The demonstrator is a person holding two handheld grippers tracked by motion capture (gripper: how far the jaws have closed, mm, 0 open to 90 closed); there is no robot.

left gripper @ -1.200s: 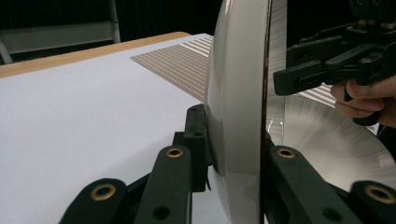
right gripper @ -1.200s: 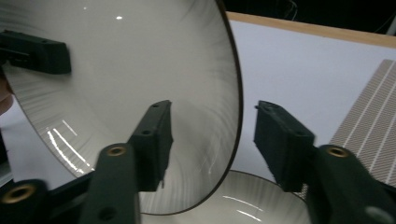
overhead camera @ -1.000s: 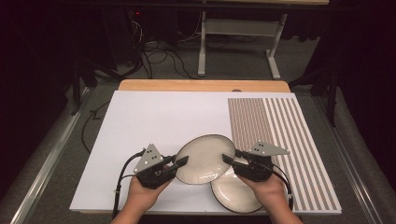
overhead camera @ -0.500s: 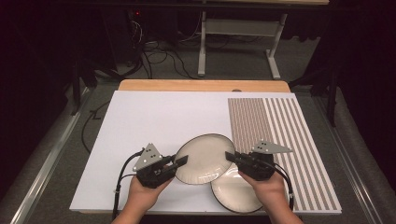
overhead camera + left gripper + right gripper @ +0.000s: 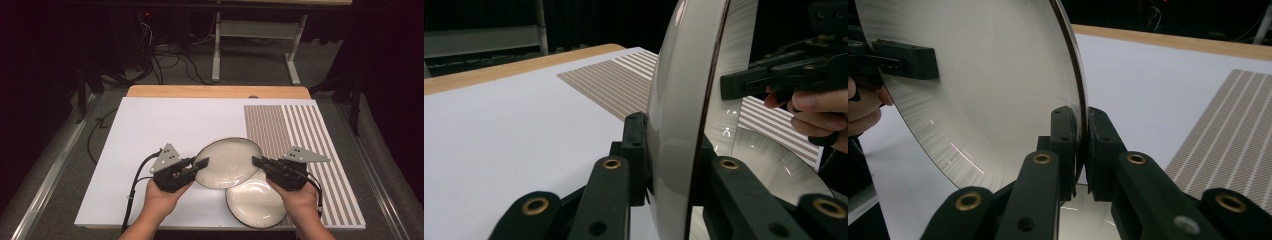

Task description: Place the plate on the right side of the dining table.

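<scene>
Forearms come in from the bottom of the high view, each hand wrapped around a black gripper. Nearest the person, a second plate (image 5: 256,202) lies flat on the white mat (image 5: 150,130), close to its near edge and just ahead of the right hand (image 5: 299,199). The left hand (image 5: 161,197) sits on the other side, with a black cable (image 5: 134,187) trailing from its gripper back toward the near edge.

Above and slightly beyond that flat plate, the upper plate (image 5: 227,162) is held between the two grippers, overlapping the far-left part of the lower one in the high view. The left gripper (image 5: 196,167) has its jaws clamped on the upper plate's left rim; in the left gripper view the rim (image 5: 684,150) stands edge-on between the two black jaws, pinched from both faces. The right gripper (image 5: 257,162) has its jaws closed on the opposite rim, and the right gripper view shows the dark-edged rim (image 5: 1079,125) squeezed between them, with the pale concave face spreading to the left.

Farther out, the mat's right part carries a panel of tan stripes (image 5: 295,130). Beyond the mat's far edge runs a strip of wooden tabletop (image 5: 215,91), then dark floor with tangled cables (image 5: 165,60) and a white metal frame (image 5: 255,35).
</scene>
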